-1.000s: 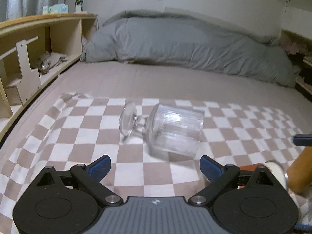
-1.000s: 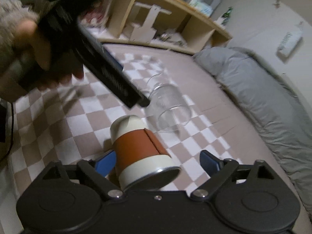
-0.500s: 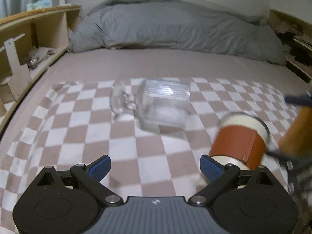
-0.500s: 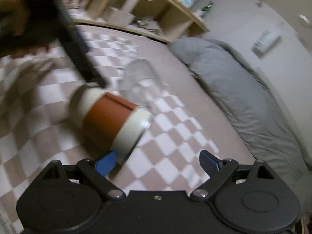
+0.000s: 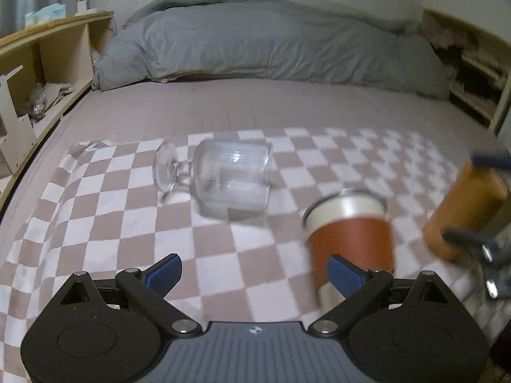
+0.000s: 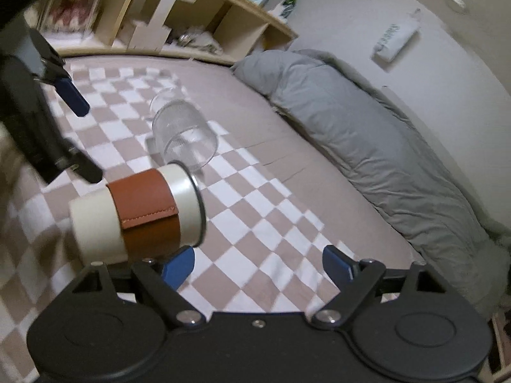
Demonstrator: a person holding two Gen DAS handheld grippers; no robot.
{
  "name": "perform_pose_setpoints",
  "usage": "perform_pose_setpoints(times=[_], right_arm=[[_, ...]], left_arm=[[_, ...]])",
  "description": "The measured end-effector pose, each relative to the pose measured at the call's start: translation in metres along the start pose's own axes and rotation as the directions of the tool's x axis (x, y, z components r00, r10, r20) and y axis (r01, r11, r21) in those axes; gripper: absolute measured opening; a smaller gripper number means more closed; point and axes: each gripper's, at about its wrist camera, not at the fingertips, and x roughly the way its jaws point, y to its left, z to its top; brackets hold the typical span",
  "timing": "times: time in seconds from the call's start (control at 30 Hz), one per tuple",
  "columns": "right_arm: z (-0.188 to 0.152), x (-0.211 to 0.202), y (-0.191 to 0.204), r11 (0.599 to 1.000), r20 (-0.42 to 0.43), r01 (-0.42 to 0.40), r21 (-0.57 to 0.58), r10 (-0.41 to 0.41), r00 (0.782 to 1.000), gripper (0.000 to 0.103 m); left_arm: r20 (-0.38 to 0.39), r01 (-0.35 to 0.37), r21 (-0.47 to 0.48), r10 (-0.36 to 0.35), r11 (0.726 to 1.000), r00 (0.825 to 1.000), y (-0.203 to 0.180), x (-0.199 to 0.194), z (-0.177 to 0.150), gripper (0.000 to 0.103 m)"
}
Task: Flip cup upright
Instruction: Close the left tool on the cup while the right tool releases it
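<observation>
A white cup with a brown leather sleeve [image 5: 349, 244] stands nearly upright, rim up, on the checkered cloth just beyond my left gripper's right finger. In the right wrist view the cup [image 6: 137, 214] looks turned sideways at the left, outside the left finger. My left gripper [image 5: 254, 271] is open and empty. My right gripper [image 6: 258, 263] is open and empty; the cup is not between its fingers. A clear ribbed stemmed glass [image 5: 223, 175] lies on its side farther back; it also shows in the right wrist view [image 6: 182, 135].
The checkered cloth [image 5: 95, 223] covers a bed. A grey duvet [image 5: 271, 51] lies at the back. A wooden shelf unit [image 5: 38, 73] runs along the left. The right gripper's orange handle [image 5: 463, 210] shows at the right. The left gripper [image 6: 38, 105] shows at the right wrist view's left.
The cup has gone from lying on its side to nearly upright. It has left the right gripper's fingers, and that gripper has rolled and drawn away to the cup's right.
</observation>
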Motion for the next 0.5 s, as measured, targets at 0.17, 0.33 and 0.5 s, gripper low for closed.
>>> perform_pose_setpoints(times=[0.17, 0.33, 0.5], right_arm=[[-0.015, -0.039, -0.021, 0.976, -0.003, -0.087, 0.201, 0.090, 0.996, 0.090], [-0.037, -0.057, -0.032, 0.919, -0.025, -0.149, 0.365, 0.170, 0.985, 0.090], [-0.051, -0.066, -0.032, 0.883, -0.035, -0.165, 0.440, 0.201, 0.979, 0.090]], left_arm=[[-0.014, 0.075, -0.039, -0.076, 0.996, 0.997, -0.018, 0.007, 0.016, 0.097], [-0.094, 0.130, -0.094, -0.139, 0.987, 0.986, -0.035, 0.034, 0.031, 0.097], [-0.138, 0.136, -0.136, -0.155, 0.981, 0.978, -0.044, 0.058, 0.040, 0.097]])
